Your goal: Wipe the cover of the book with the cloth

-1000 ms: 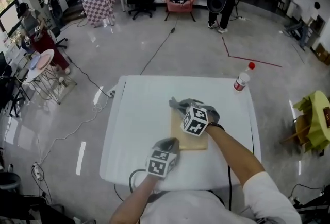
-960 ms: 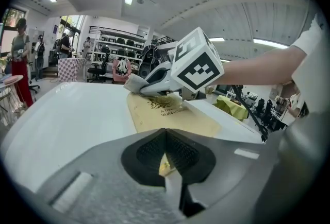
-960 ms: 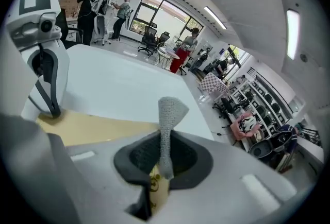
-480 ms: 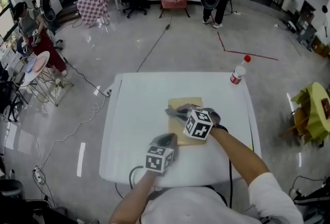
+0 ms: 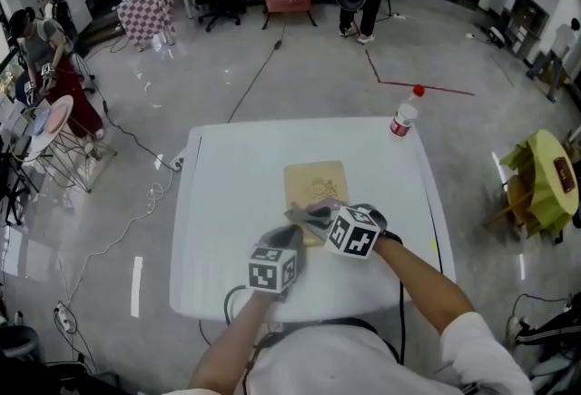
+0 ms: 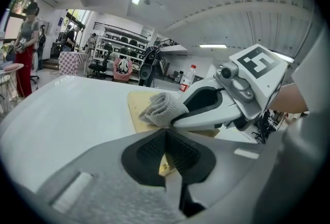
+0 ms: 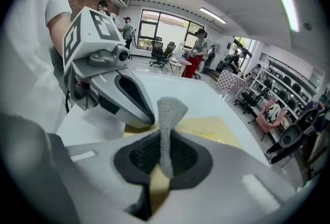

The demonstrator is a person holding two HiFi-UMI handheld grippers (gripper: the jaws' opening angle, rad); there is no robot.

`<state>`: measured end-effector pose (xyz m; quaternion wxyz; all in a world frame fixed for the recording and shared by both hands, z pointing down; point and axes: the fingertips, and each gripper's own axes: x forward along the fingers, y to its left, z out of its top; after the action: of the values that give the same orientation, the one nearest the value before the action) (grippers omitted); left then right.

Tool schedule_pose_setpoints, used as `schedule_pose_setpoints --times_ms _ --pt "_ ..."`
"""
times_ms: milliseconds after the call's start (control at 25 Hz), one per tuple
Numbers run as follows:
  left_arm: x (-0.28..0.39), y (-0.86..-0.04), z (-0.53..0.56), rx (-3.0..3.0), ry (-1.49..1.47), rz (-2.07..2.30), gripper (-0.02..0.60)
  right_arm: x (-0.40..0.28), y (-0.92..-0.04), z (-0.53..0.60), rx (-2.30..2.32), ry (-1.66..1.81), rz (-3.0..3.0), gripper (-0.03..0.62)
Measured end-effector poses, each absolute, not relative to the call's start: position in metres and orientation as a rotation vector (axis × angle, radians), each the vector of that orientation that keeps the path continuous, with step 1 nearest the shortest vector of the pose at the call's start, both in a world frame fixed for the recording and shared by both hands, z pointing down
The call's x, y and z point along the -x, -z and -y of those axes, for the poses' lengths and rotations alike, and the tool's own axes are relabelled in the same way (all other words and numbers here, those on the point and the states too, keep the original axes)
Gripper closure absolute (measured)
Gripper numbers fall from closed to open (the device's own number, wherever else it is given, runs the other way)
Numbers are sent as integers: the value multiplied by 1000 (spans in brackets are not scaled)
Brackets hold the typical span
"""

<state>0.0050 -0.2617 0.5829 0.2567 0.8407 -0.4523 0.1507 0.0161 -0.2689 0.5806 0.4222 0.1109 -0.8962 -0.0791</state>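
A tan book lies flat in the middle of the white table. My right gripper is shut on a grey cloth, which rests on the near end of the cover. In the right gripper view the cloth stands up from between the shut jaws of the right gripper, with the book beyond. My left gripper is shut, its tip at the book's near left corner. Its own view shows the left gripper, the cloth and the book.
A clear bottle with a red cap stands at the table's far right corner. A yellow stool is right of the table. Cables run over the floor at left, and people, chairs and tables stand far behind.
My right gripper has dragged the cloth from the far part of the cover toward me, to its near end. The left gripper stays at the near corner.
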Motion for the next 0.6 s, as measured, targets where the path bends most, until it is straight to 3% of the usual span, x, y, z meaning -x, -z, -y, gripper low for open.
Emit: schedule_pose_setpoints --times_ms 600 --pt "-7 -583 258 -2282 -405 1243 574 -30 -581 216 -101 -28 2265 566"
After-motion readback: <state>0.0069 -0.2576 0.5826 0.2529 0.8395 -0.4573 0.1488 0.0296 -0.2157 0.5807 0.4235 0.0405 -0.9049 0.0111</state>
